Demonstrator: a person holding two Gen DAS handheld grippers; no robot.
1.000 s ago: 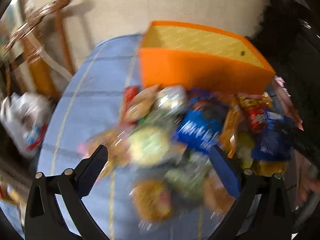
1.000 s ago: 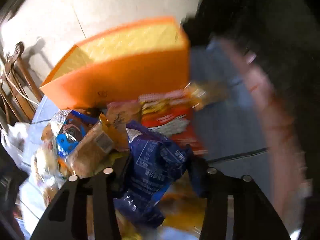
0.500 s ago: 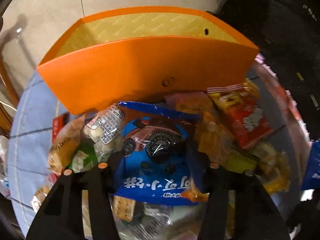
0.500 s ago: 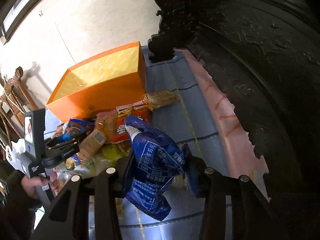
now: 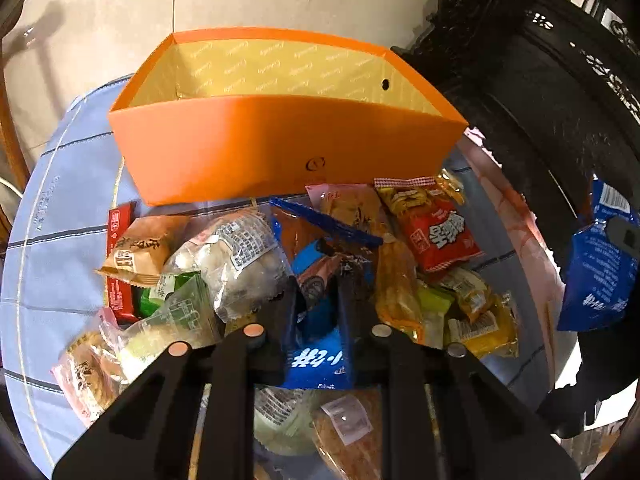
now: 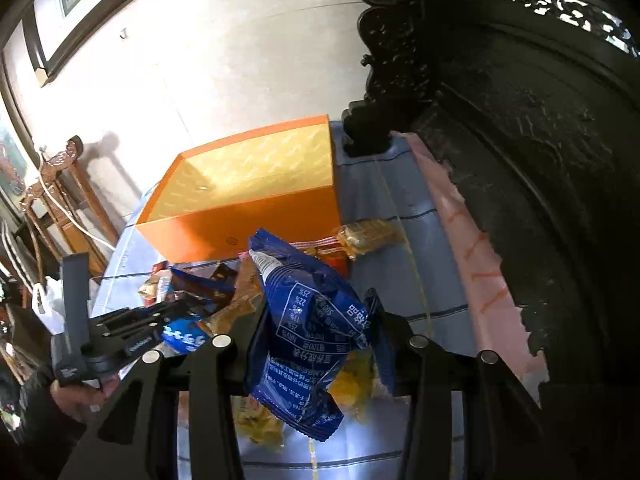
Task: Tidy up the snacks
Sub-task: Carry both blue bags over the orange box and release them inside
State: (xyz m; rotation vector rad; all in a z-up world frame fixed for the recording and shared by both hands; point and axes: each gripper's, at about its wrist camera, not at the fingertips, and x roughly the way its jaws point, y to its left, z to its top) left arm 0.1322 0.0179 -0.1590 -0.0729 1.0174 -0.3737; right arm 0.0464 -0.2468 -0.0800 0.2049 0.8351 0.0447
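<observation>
While the left claw (image 5: 316, 300) is closing on a blue cookie packet (image 5: 316, 356) in the pile, the right claw (image 6: 320, 320) stays clamped on a dark blue bag (image 6: 308, 344). Both probably go into the empty orange box (image 5: 280, 152).

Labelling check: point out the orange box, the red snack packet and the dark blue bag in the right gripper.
orange box (image 5: 256, 148): left wrist view, front wall.
red snack packet (image 5: 436, 232): left wrist view, printed front.
dark blue bag (image 6: 316, 320): right wrist view, printed back between the fingers.
</observation>
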